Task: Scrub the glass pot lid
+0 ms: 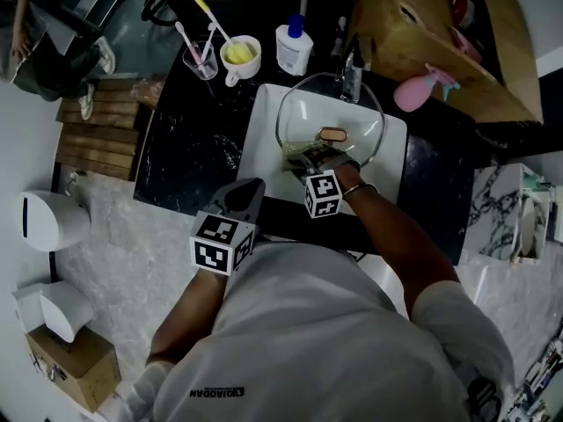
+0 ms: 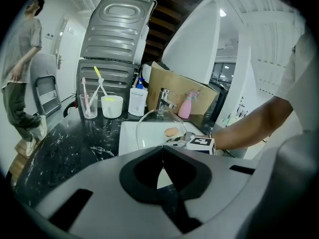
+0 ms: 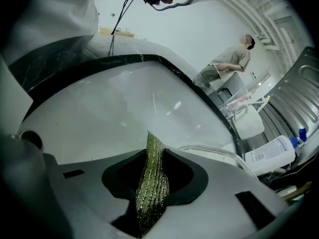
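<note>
There is one glass pot lid (image 1: 303,112), standing tilted in the single white sink (image 1: 255,152) with its far edge up by the faucet (image 1: 352,76). Its one tan knob (image 1: 332,134) faces the person. The right gripper (image 1: 305,158) is down at the lid's near edge, its two jaws clamped on one green-gold scrub cloth (image 3: 152,180). The cloth sticks out past the jaw tips, beside the lid's rim. The left gripper (image 2: 162,162) hangs apart from the lid over the near lip of the sink. Its jaws are pressed together with nothing between them. Each gripper carries one black-and-white marker cube, so there are two: the left cube (image 1: 222,243) and the right cube (image 1: 323,193).

Four small things stand on the black marble counter (image 1: 180,161) at the far side of the sink. To the far left is one clear tumbler (image 1: 201,60) holding pink toothbrushes, two as far as I can tell. Just right of it is one white mug (image 1: 241,53) with one yellow toothbrush (image 1: 204,7). Next comes one white bottle (image 1: 294,49) with a blue cap. To the right of the faucet is one pink spray bottle (image 1: 418,90), just beside one cardboard box (image 1: 440,38).

The bottle's label carries a barcode and lines of print too small to read. A word on the person's grey shirt cannot be made out. A second person (image 2: 22,83) stands at the far left.
</note>
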`<state>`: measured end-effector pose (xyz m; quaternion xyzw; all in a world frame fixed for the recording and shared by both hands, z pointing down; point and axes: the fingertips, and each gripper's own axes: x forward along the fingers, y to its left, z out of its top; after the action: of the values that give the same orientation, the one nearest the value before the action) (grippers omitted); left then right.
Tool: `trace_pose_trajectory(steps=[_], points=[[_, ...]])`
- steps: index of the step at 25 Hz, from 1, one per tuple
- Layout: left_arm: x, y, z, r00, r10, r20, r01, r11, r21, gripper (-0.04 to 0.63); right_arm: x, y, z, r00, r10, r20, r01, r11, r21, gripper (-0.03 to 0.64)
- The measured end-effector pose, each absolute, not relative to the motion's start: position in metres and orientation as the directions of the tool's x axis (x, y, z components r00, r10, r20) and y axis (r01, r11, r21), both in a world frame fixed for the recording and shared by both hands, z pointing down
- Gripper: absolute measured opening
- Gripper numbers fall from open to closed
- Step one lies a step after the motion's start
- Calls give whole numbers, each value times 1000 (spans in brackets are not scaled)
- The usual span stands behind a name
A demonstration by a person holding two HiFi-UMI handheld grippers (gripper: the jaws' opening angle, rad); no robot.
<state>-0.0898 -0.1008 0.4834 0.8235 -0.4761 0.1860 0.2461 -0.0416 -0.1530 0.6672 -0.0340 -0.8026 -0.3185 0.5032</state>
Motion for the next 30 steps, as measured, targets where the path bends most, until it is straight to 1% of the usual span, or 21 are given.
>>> trace_pose_trajectory(steps=[5,16,30], points=[[-83,-101,484,487,-685,542,-869,-438,228,15,-32,-146,664,-512,-222,830,325,844,426,117],[-61,-107,484,537,-648,541,-836,-496,235,15,-9,-129,663,-532,-139,836,261,912,318,117],[-48,-114,484,583,-606,541,-797,-557,236,15,3,-119,658,-593,-23,805,77,993,85,117]])
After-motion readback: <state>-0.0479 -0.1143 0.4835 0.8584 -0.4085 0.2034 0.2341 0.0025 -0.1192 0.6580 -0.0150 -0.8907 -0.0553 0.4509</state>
